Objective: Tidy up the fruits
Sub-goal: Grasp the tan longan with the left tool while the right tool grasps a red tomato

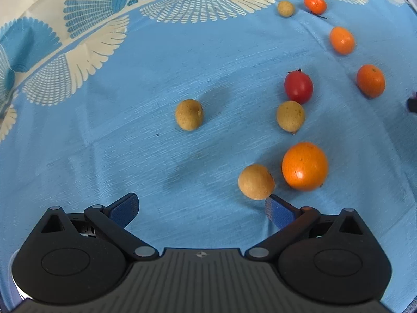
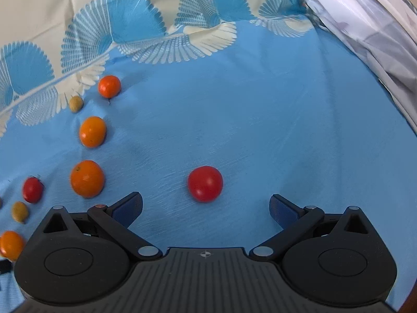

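Observation:
Small fruits lie loose on a blue patterned cloth [image 1: 104, 156]. In the left wrist view my left gripper [image 1: 203, 208] is open and empty; a tan longan [image 1: 256, 181] lies just beyond its right fingertip, an orange [image 1: 304, 166] beside that. Farther off lie another longan [image 1: 189, 114], a third longan [image 1: 290, 116] and a red tomato [image 1: 298, 86]. In the right wrist view my right gripper [image 2: 206, 206] is open and empty, with a lone red tomato [image 2: 205, 184] just ahead between the fingers.
More oranges [image 1: 370, 80] [image 1: 342, 40] [image 1: 315, 3] and a small longan [image 1: 285, 8] run along the right of the left view. The same row shows at the left of the right view [image 2: 87, 178]. A white crumpled sheet [image 2: 365, 26] lies at back right.

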The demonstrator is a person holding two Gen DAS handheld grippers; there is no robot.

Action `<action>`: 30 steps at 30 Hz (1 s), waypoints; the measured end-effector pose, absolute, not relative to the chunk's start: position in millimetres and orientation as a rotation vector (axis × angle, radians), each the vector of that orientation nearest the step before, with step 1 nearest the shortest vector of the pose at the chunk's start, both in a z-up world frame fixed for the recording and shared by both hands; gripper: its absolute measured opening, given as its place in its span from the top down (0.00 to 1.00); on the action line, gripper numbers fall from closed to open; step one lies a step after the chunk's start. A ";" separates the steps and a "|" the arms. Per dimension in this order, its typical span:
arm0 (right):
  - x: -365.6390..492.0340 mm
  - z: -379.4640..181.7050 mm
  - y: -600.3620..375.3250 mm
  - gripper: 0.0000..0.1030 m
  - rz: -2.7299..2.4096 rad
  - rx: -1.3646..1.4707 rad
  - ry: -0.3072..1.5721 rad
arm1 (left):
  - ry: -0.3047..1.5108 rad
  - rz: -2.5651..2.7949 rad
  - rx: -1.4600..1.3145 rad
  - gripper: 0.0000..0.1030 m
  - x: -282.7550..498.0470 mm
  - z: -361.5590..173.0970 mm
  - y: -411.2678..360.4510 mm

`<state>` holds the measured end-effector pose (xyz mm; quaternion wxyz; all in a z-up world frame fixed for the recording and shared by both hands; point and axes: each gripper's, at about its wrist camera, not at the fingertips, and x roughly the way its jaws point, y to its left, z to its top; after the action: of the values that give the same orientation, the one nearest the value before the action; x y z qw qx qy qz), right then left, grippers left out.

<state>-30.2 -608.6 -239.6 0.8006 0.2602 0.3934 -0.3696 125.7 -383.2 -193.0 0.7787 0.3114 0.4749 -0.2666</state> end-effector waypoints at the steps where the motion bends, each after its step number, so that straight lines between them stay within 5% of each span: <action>1: -25.6 -244.7 -610.1 0.00 -0.795 0.550 0.860 | 1.031 -0.586 0.665 0.00 128.4 -193.5 -382.5; 30: -16.9 -252.7 -600.8 0.01 -0.853 0.479 0.766 | 1.056 -0.633 0.569 0.00 150.6 -192.8 -368.1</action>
<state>-16.9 -600.8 -252.7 0.8132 0.2243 0.3590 -0.3994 150.6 -368.1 -192.8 0.7785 0.2634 0.4886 -0.2930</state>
